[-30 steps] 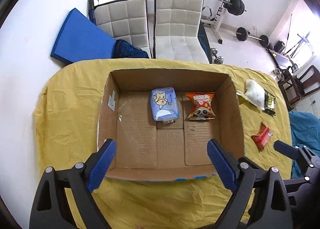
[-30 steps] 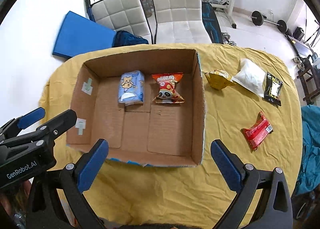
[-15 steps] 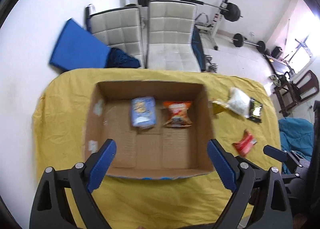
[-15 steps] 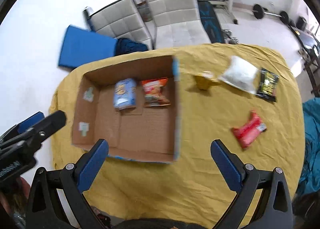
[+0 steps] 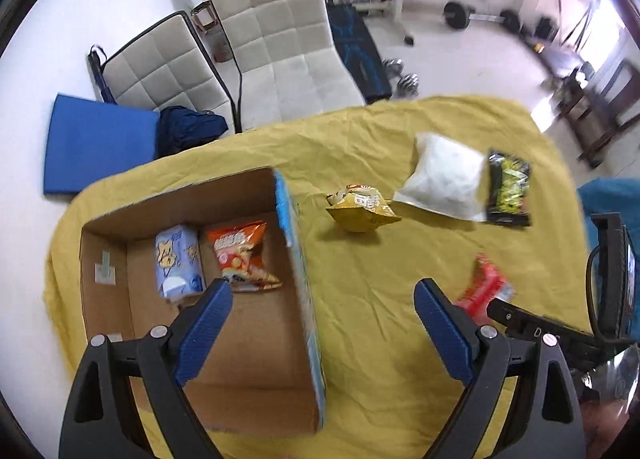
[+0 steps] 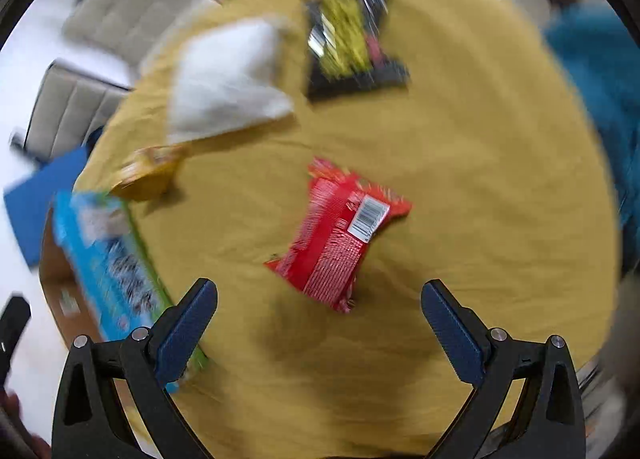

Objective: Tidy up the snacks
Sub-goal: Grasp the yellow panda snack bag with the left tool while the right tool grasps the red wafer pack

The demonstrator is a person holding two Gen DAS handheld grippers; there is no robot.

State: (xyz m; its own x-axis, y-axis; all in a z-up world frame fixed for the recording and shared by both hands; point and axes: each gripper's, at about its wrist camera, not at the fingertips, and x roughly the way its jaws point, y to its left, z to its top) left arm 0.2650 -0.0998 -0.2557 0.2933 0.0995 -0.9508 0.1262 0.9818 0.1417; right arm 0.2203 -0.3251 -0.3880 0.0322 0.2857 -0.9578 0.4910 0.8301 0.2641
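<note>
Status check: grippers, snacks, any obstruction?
Left gripper open, empty. Right gripper open over red packet. Two snacks in box. Path clear.

**Open cloth around the red packet**

The red packet is being left ringed by bare yellow cloth. Passage leftward is being blocked by the cardboard box wall. Farther off, the way is being crowded by the white bag, black packet and yellow packet.
</note>
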